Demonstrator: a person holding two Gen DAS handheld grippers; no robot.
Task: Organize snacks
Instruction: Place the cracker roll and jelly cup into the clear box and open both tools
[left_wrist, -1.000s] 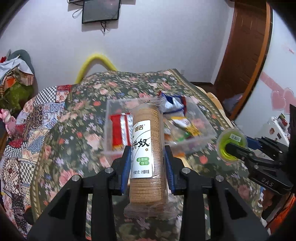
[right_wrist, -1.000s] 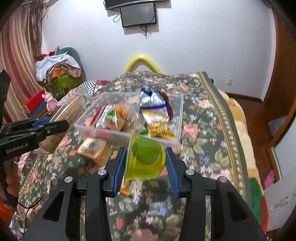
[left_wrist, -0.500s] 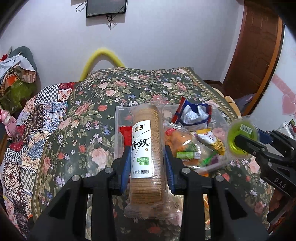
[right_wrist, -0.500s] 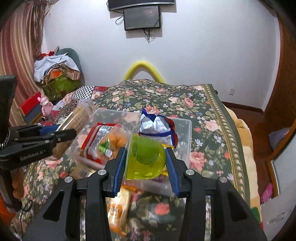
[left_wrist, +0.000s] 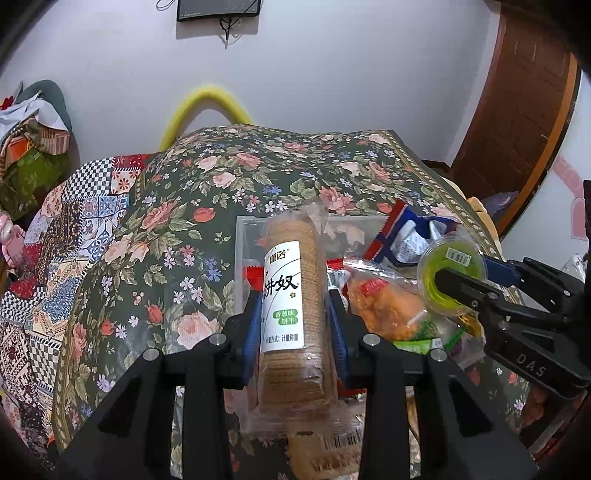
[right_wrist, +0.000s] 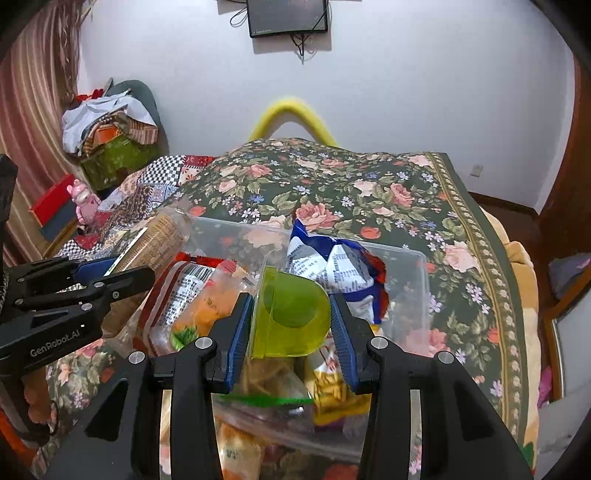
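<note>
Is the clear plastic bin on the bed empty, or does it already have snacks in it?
Partly filled. The clear bin already holds a blue-and-white bag and an orange snack pack.

You've got two grippers up: left gripper (left_wrist: 295, 325), right gripper (right_wrist: 291, 325). One biscuit roll (left_wrist: 293, 295), one green jelly cup (right_wrist: 291, 317), one clear bin (right_wrist: 421, 273). Inside, one blue-and-white bag (right_wrist: 332, 266).

Glossy clear plastic bin (right_wrist: 421, 266), floral cloth bedspread (right_wrist: 369, 192)

Dark floral bedspread (left_wrist: 258, 177), green jelly cup (right_wrist: 291, 314), tan biscuits (left_wrist: 295, 288).
</note>
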